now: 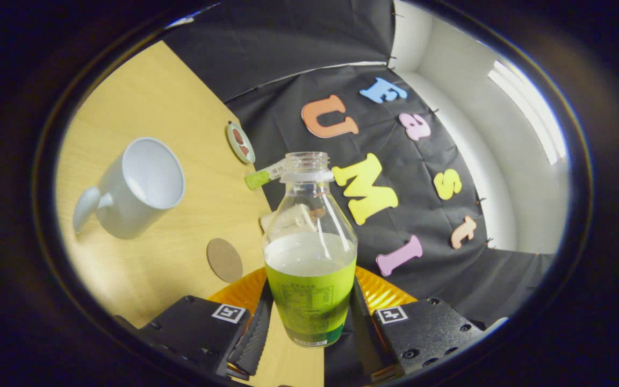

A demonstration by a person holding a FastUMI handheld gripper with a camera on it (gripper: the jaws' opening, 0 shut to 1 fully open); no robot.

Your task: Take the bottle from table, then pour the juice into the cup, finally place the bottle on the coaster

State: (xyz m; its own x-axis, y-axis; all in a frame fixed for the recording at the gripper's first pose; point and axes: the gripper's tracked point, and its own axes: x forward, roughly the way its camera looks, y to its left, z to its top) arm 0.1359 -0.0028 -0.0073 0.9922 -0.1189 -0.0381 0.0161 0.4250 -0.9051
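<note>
Squarely between the fingers of the hand-held gripper (309,328) stands the bottle (310,252), uncapped, clear above and green-labelled below, with pale juice filling it to about the top of the label. Both fingers press on the bottle's lower sides, one at 9 o'clock of it and one at 3 o'clock, so the hand-held gripper is closed on the bottle. The view is tilted, so the table (170,123) runs up at a slant on the 9 o'clock side of the bottle. Beyond the fingers, at about 10 o'clock from the bottle and well apart from it, sits the white cup (135,188), its open mouth turned toward the camera and its handle pointing away from the bottle. A round brown coaster (224,260) lies flat on the table between the cup and the bottle, near the bottle's 9 o'clock side. Behind the bottle's base shows part of an orange plate (387,293). Near the bottle's neck, at 10 o'clock, lies a small tube (264,175) with a green end, and just beyond it a small round disc (240,142) at the table's far edge.
</note>
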